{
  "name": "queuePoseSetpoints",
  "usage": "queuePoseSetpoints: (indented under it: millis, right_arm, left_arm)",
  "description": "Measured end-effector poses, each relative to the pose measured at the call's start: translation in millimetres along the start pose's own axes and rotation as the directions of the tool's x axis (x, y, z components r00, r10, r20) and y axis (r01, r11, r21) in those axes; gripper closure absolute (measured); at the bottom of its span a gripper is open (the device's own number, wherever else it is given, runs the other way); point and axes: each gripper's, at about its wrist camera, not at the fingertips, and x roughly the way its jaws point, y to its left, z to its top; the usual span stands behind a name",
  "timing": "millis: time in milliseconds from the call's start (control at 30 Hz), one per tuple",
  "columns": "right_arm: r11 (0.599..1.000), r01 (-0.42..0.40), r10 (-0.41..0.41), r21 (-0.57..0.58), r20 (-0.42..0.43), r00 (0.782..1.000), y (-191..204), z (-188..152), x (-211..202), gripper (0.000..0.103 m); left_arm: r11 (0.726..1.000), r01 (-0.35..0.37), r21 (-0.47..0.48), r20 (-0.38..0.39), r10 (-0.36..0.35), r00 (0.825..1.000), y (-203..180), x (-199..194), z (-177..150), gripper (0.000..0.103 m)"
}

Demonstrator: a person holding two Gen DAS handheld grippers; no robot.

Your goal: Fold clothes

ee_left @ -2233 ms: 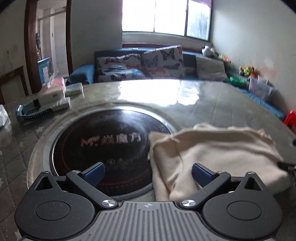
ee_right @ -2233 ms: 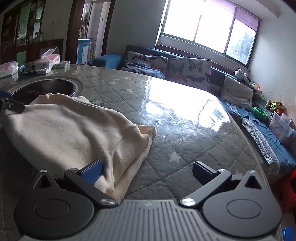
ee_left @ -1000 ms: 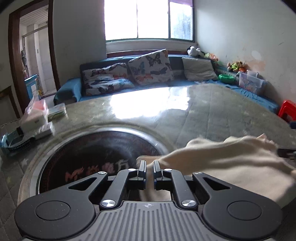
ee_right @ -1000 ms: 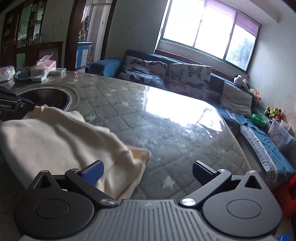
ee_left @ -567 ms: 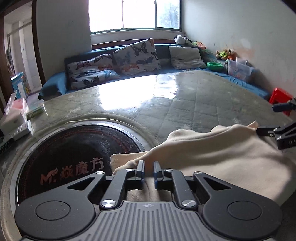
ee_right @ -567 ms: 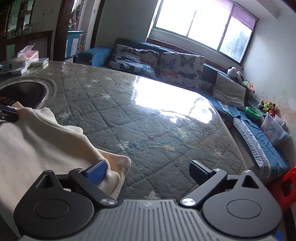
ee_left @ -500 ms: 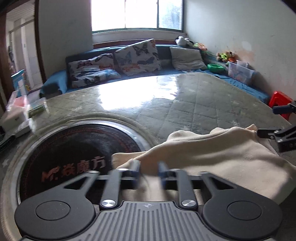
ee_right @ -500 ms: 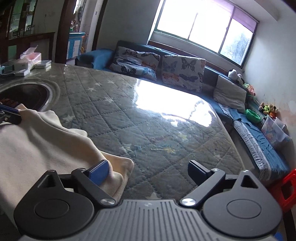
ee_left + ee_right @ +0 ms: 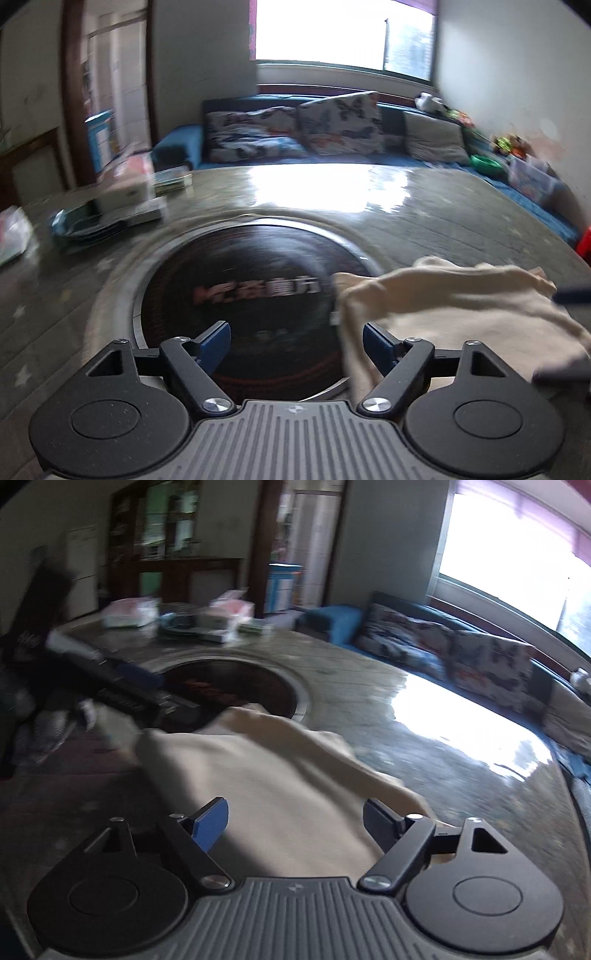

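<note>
A folded cream garment (image 9: pixel 458 310) lies on the grey quilted table, its left edge over the rim of the round black glass hob (image 9: pixel 243 295). My left gripper (image 9: pixel 295 343) is open and empty, its right finger beside the garment's left edge. In the right wrist view the garment (image 9: pixel 280 775) lies right in front of my right gripper (image 9: pixel 295 827), which is open over the cloth without gripping it. The left gripper (image 9: pixel 122 690) shows blurred beyond the garment. Both views are motion-blurred.
Tissue boxes and small packs (image 9: pixel 125 195) sit at the table's far left. A blue sofa with butterfly cushions (image 9: pixel 295 133) stands behind the table under the window. A red stool (image 9: pixel 583 240) stands at the right edge.
My left gripper has opened and let go of the garment, then drawn back to the left. My right gripper has swung left, so it now faces the garment and the hob.
</note>
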Motion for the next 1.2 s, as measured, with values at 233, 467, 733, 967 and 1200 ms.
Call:
queuePoseSetpoints:
  millis: [233,467,733,967,1200]
  right_arm:
    - [0.976,-0.125,0.125,-0.176,-0.011,0.992,62,19,27,0.041]
    - [0.943,-0.112,0.105,-0.314,-0.038,0.994,94,23,54,0.053]
    - [0.971,-0.132,0.128,-0.198,-0.035,0.991,78,29,58,0.083]
    - [0.977,-0.211,0.211,-0.022,0.023,0.977,42,35,36,0.088]
    - [0.968,-0.25,0.249,0.024,0.059,0.967,26,31,20,0.089]
  left_arm:
    - [0.994,0.005,-0.108,-0.011,-0.006,1.0,29,-15,0,0.022]
    - [0.97,0.095,-0.223,-0.05,-0.109,0.993,34,-14,-5,0.018]
    - [0.892,0.152,-0.426,-0.098,-0.213,0.972,33,-2,-5,0.018]
    - [0.799,0.181,-0.573,-0.118,-0.299,0.947,24,12,-6,0.019]
    - [0.706,0.188,-0.683,-0.115,-0.358,0.926,15,25,-9,0.022]
